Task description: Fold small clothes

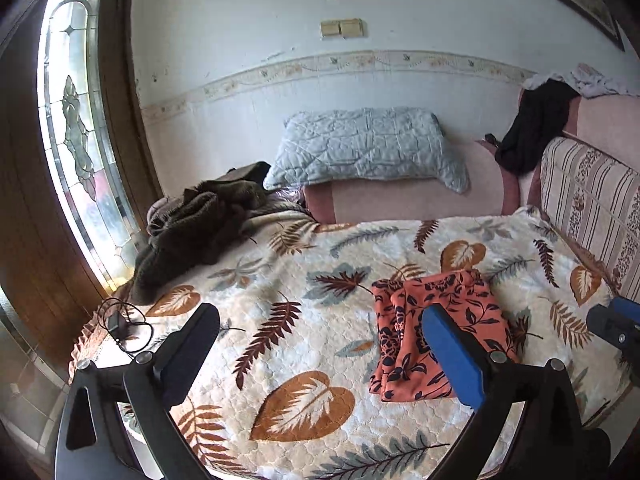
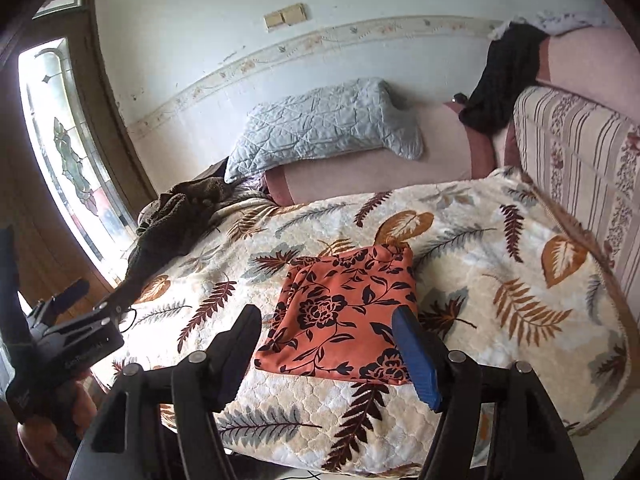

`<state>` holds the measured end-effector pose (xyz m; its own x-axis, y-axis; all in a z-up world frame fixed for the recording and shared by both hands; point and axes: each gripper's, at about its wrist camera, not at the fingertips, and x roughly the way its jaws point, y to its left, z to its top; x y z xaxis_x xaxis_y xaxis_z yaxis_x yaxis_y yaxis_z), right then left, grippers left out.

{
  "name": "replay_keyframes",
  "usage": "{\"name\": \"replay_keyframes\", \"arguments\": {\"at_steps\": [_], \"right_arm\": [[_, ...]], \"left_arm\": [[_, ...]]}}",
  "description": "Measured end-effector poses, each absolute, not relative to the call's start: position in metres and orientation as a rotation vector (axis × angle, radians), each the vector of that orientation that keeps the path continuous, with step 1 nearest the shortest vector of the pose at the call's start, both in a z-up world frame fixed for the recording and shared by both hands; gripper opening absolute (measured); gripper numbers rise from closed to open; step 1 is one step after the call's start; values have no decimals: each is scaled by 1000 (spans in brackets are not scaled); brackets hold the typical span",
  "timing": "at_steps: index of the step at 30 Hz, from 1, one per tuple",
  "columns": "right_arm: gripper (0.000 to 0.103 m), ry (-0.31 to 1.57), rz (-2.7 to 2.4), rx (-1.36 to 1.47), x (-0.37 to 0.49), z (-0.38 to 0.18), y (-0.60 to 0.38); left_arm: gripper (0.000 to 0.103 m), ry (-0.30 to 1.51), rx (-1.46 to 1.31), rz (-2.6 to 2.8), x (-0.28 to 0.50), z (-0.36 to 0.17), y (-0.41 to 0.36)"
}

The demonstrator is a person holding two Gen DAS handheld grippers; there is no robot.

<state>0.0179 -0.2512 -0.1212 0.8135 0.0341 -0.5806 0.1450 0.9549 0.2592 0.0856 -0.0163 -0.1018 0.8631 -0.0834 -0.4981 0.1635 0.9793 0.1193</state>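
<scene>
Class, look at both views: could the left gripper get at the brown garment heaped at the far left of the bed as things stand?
Probably yes. The left gripper is open and holds nothing, and only bare leaf-print blanket lies between it and the brown garment.

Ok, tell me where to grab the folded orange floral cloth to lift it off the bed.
Pinch the near folded edge of the orange floral cloth, coming in low from the front of the bed. It lies flat on the leaf-print blanket, its thick layered edge faces the open right tool, probably giving firm purchase.

Daylight glares through the glass door panel point(image 1: 76, 140); sharp centre, fisheye-bent, dark corners.
</scene>
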Motion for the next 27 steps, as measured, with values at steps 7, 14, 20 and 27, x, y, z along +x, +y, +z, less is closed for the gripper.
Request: {"name": "replay_keyframes", "arguments": {"at_steps": [7,14,20,27], "right_arm": [[71,560,-95,205,-27,-92,-230],[71,542,-113,159,-39,-86,-218],[71,538,-113,163,-37,-88,-212],[71,543,-93,141,-31,-92,-204]], "left_arm": [[103,441,97,-107,58,-68,4],[103,396,88,-95,44,-54,11],[103,376,97,-94,39,-51,14],[103,362,78,-102,38,-51,19]]}}
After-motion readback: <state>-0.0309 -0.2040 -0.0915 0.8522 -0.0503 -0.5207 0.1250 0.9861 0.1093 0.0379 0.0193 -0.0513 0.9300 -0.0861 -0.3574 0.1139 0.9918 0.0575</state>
